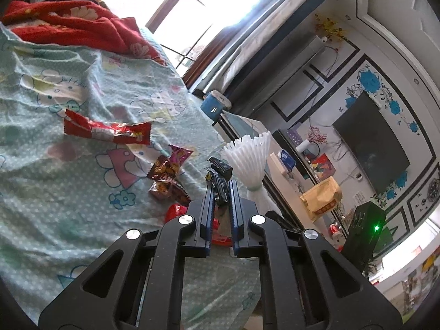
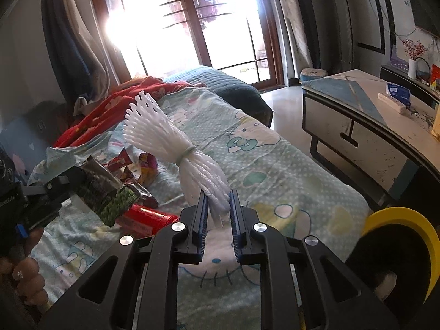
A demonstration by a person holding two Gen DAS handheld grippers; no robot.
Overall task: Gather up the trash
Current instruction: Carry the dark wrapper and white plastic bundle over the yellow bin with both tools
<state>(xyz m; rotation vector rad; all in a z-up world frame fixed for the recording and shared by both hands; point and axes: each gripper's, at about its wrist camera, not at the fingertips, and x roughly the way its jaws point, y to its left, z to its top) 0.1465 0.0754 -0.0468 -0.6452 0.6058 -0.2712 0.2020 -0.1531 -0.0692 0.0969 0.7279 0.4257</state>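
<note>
My left gripper (image 1: 220, 185) is shut on a dark crinkled snack wrapper (image 1: 221, 172), held just above the bed. The right wrist view shows the same wrapper (image 2: 107, 195), black and green, clamped in the left gripper (image 2: 73, 185) with a person's hand behind it. My right gripper (image 2: 217, 196) is shut on the tied end of a white foam fruit net (image 2: 154, 134). The net's flared end (image 1: 247, 148) stands beside the left fingertips. On the sheet lie a red wrapper (image 1: 107, 132), brown and purple wrappers (image 1: 170, 165), and a red tube (image 2: 145, 220).
A Hello Kitty sheet (image 2: 275, 165) covers the bed, with a red blanket (image 2: 110, 110) at its far end. A yellow-rimmed bin with a black liner (image 2: 398, 247) stands at the lower right. A low table (image 2: 357, 126) stands across a narrow aisle from the bed.
</note>
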